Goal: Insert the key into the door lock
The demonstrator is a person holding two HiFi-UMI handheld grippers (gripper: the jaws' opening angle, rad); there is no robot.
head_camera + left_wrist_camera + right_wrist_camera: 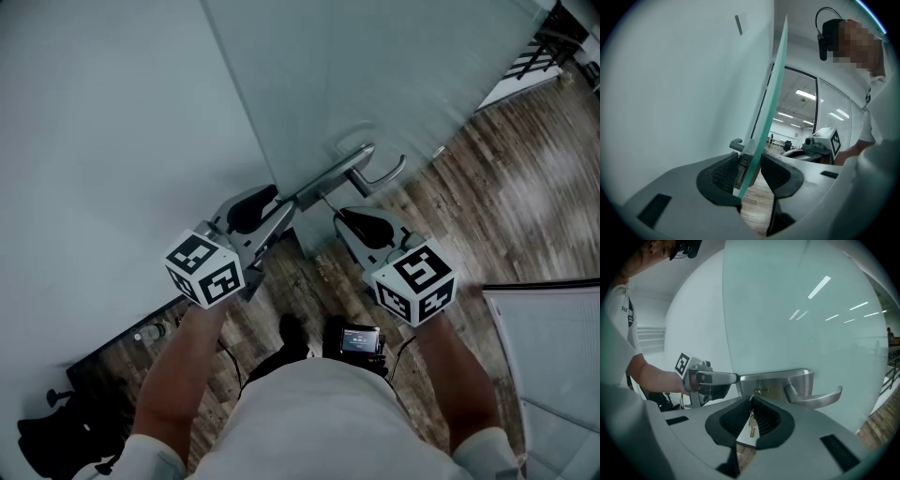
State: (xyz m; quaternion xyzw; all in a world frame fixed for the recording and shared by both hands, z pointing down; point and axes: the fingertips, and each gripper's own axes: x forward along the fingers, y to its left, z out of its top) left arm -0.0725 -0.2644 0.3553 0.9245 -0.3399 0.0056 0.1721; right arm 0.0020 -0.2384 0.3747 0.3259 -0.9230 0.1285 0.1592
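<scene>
We find the left gripper at the door-edge end of the lock plate. Its fingers pinch the edge of the glass door, one pad on each face, and the lock's metal housing lies against one pad. From the right gripper's view, its tip touches the plate's end.

The right gripper sits just below the lock plate, fingers pressed together on a brass key. The key's blade points up at the keyhole on the plate's lower part (we cannot tell whether the tip has entered).

The lever handle juts from the plate on the side away from the left gripper. In the head view both grippers meet at the lock plate, the left gripper on one side and the right gripper just beneath, over the wooden floor.
</scene>
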